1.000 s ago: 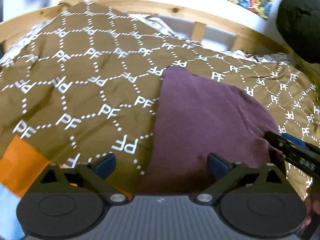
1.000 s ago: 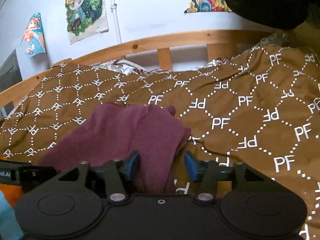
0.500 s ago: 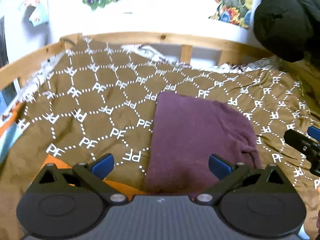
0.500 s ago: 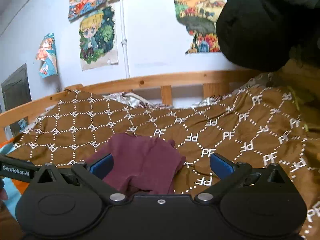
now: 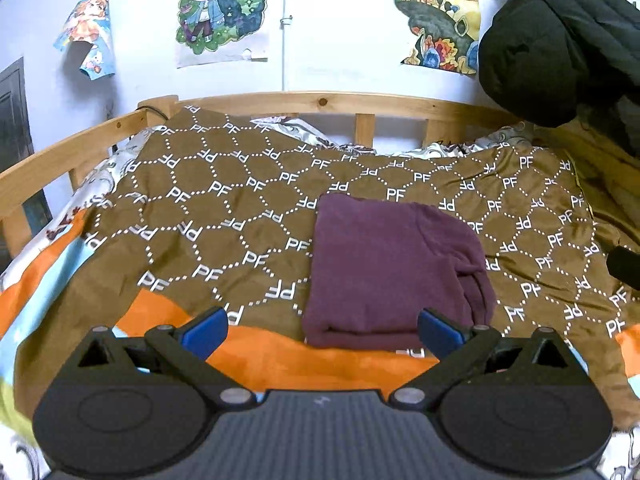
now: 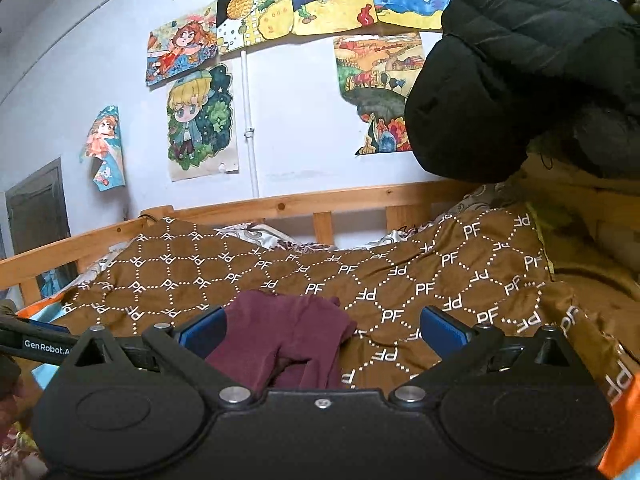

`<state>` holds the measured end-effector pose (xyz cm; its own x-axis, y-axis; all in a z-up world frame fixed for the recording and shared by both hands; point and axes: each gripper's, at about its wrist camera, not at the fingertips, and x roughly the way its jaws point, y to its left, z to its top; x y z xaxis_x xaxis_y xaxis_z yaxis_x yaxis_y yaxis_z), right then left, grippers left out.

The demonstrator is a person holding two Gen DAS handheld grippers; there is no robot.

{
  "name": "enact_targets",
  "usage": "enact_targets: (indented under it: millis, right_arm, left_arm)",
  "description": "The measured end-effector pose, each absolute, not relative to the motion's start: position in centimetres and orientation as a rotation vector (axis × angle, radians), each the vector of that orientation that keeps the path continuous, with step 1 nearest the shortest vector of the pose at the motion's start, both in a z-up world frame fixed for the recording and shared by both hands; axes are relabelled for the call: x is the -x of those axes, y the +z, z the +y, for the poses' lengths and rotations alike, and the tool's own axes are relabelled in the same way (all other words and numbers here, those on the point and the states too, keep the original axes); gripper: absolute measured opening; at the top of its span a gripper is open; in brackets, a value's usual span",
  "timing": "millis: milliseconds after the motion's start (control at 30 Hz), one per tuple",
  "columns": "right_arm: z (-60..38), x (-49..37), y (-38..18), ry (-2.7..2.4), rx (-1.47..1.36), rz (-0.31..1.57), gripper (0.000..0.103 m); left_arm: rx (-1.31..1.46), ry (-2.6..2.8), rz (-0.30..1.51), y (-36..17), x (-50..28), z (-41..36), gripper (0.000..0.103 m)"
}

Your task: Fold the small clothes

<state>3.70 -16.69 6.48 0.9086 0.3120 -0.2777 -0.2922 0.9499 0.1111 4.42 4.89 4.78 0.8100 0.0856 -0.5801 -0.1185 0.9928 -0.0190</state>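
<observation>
A maroon garment (image 5: 388, 268) lies folded into a compact rectangle on the brown patterned quilt (image 5: 224, 216). It also shows in the right wrist view (image 6: 288, 340), just beyond my right gripper. My left gripper (image 5: 320, 330) is open and empty, held back from the garment's near edge. My right gripper (image 6: 322, 328) is open and empty, raised above the bed. The other gripper's tip shows at the right edge of the left wrist view (image 5: 624, 266) and at the left edge of the right wrist view (image 6: 32, 344).
A wooden bed rail (image 5: 320, 102) runs along the back and left. An orange and blue sheet (image 5: 280, 356) lies under the quilt's near edge. A black jacket (image 6: 520, 80) hangs at the right. Posters (image 6: 200, 120) cover the wall.
My right gripper has opened and let go of the maroon garment. Both grippers have pulled back and up from the bed, so the garment looks smaller and the wall shows.
</observation>
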Motion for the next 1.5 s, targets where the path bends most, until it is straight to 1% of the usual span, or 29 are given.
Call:
enact_targets:
  millis: [433,600,833,1000,1500]
  right_arm:
    - [-16.9,-0.7,5.7,0.316,-0.102,0.302,0.102]
    - [-16.5,-0.8,4.5,0.330,-0.101,0.343,0.103]
    - [-15.2,-1.4,2.6,0.339,-0.074,0.395,0.102]
    - [-14.7,-1.7,1.5,0.325,-0.058,0.429,0.102]
    - [-15.0,-2.1,1.1,0.312,-0.063,0.447,0.103]
  left_arm:
    - [0.084,0.142,0.604,3.9,-1.3,5.5,0.103]
    - [0.072,0.085,0.633,2.8,-1.6,5.7,0.103]
    - [-0.008,0.095,0.618,1.2,-1.6,5.1,0.103]
    - [0.022,0.101,0.642,0.3,-1.8,5.5,0.103]
    - [0.055,0.111,0.643,-0.1,-1.8,6.2,0.103]
